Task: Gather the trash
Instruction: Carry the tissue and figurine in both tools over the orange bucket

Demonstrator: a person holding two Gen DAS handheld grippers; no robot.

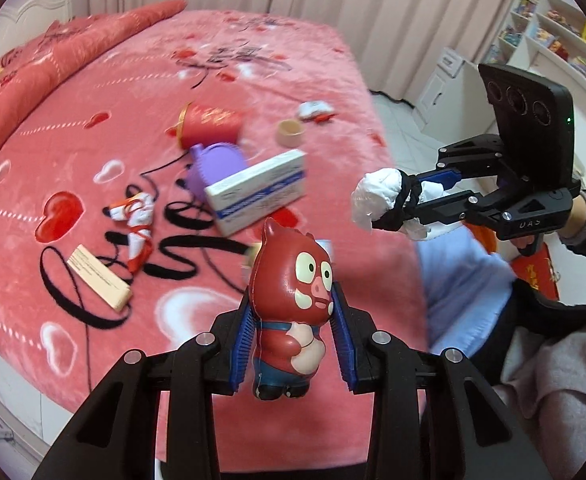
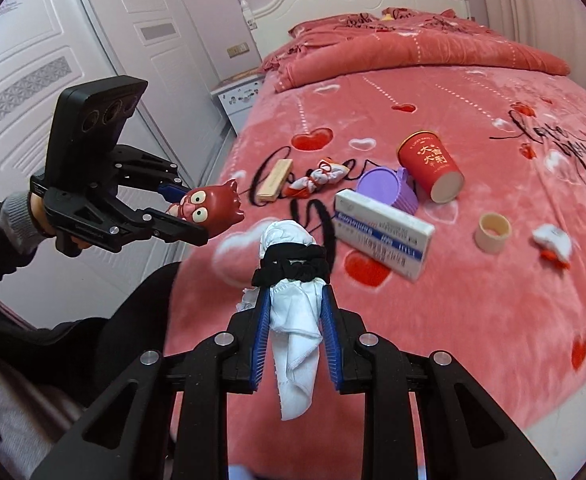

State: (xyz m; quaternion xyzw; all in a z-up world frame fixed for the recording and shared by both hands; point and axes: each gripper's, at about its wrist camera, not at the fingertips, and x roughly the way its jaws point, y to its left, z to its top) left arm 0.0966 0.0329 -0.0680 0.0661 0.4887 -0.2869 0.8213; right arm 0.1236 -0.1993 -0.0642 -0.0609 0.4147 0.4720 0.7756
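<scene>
My left gripper (image 1: 291,316) is shut on a red pig toy (image 1: 293,300) and holds it above the near edge of the pink bed (image 1: 53,184); the toy also shows in the right wrist view (image 2: 209,206). My right gripper (image 2: 295,308) is shut on a white cloth bundle tied with a black band (image 2: 293,264), held above the bed's edge; it also shows in the left wrist view (image 1: 377,198). On the bed lie a red paper cup (image 2: 429,166), a white and blue box (image 2: 383,232), a purple cup (image 2: 387,188), a tape roll (image 2: 493,232) and crumpled wrappers (image 2: 317,178).
A flat tan box (image 2: 275,180) lies at the bed's left. A small white wrapper (image 2: 553,240) lies at the right. A folded quilt (image 2: 413,52) and headboard are at the far end. White doors (image 2: 33,80) stand left. Shelves (image 1: 553,32) stand right of the bed.
</scene>
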